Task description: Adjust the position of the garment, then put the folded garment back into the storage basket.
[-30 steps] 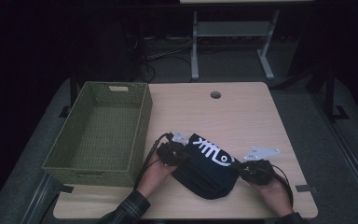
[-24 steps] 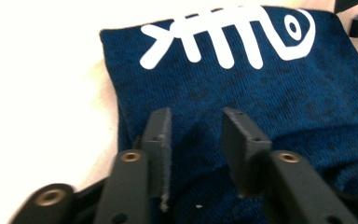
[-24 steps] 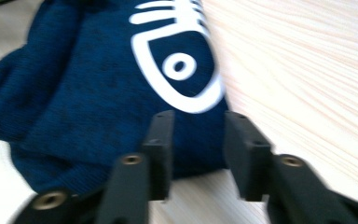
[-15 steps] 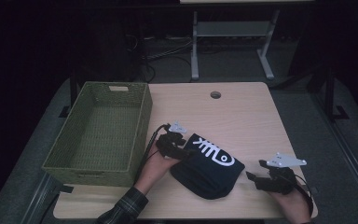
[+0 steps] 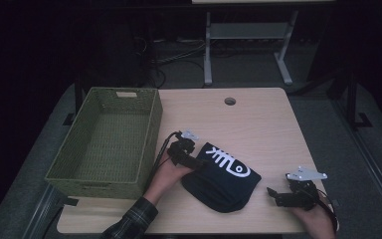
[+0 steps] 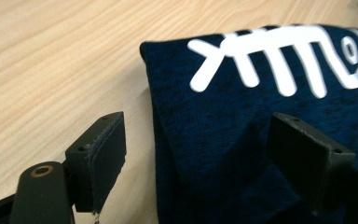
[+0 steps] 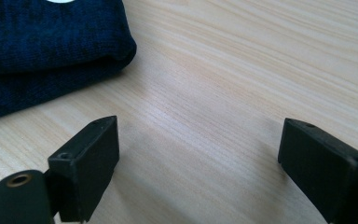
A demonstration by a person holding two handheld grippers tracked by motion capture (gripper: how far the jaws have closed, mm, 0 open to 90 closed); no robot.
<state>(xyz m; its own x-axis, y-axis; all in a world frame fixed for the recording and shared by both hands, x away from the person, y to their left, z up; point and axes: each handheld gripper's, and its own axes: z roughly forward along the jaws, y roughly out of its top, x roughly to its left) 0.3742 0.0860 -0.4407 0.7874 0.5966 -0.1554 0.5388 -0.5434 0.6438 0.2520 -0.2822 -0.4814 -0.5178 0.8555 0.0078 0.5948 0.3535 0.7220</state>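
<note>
The worktop (image 5: 258,124), pale wood grain with a round cable hole (image 5: 230,101) near its far edge, carries everything here. At its left side stands the green woven basket (image 5: 144,144), a deep rectangular one with a small label on its far wall, its right wall close beside the person's left hand.

The folded dark-blue garment (image 5: 224,181) lies flat on the near middle of the worktop, right of the basket and apart from it. It bears a white fish-skeleton print (image 5: 228,163) on its upper layer, toward the far side. In the left gripper view the cloth shows a folded edge running down between the jaws, with bare wood to the left of it.

The left hand-held gripper (image 5: 193,162) sits at the garment's left far corner. Its jaws have just been opening and now stand wide apart: one pad is over bare wood, the other over the cloth, and the folded edge lies between them unpinched.

The right hand-held gripper (image 5: 274,194) rests low at the near right of the worktop, just right of the garment and clear of it. Its jaws have also just been opening and stand wide apart with bare wood between them; the garment's rounded fold (image 7: 51,51) lies beyond its left jaw.
</note>
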